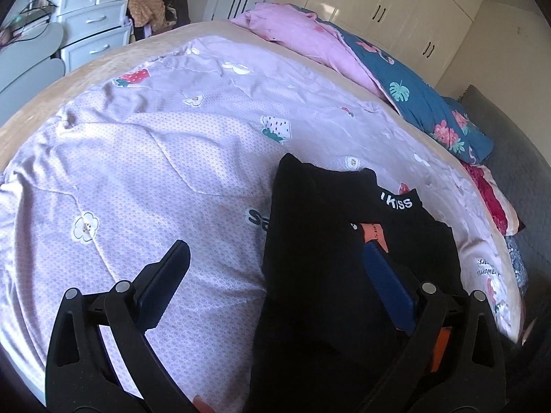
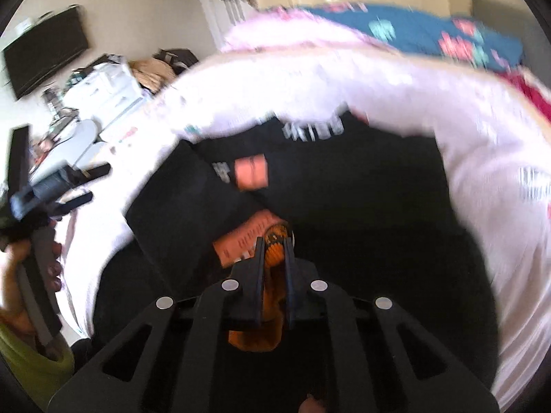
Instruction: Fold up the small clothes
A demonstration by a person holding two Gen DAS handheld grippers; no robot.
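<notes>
— What's closest to you there?

— The right gripper (image 2: 274, 241). Its jaws are drawn in narrow, pinching an orange patch (image 2: 273, 241) of the black garment (image 2: 361, 206); the orange cloth shows squeezed between the two fingers.

— And the other one?

— The left gripper (image 1: 275, 261) stands wide. One finger hangs over bare bedding at about eight o'clock of the garment (image 1: 330, 241), the other over the black cloth itself. Nothing is pinched between them. In the right wrist view that tool (image 2: 51, 189) shows at nine o'clock, held in a hand (image 2: 38, 268) with a green sleeve (image 2: 27, 361) beneath.

— Where does the garment lie?

— On the near part of the bed, spread over a lilac quilt (image 1: 137, 158) printed with strawberries and white flowers. It is partly folded over itself, with white lettering (image 1: 399, 203) along its far edge at one o'clock and an orange label (image 1: 373, 235) nearer the middle.

— Beyond that?

— At the bed's far side, toward one and two o'clock, a pink blanket (image 1: 292, 31) and a blue floral one (image 1: 423, 103) lie bunched together. Farther still, a white drawer unit (image 1: 89, 17) at eleven o'clock and cream wardrobe doors (image 1: 396, 3) at one. The right wrist view is blurred, but a dark screen (image 2: 44, 51) hangs on the wall at ten o'clock.
</notes>
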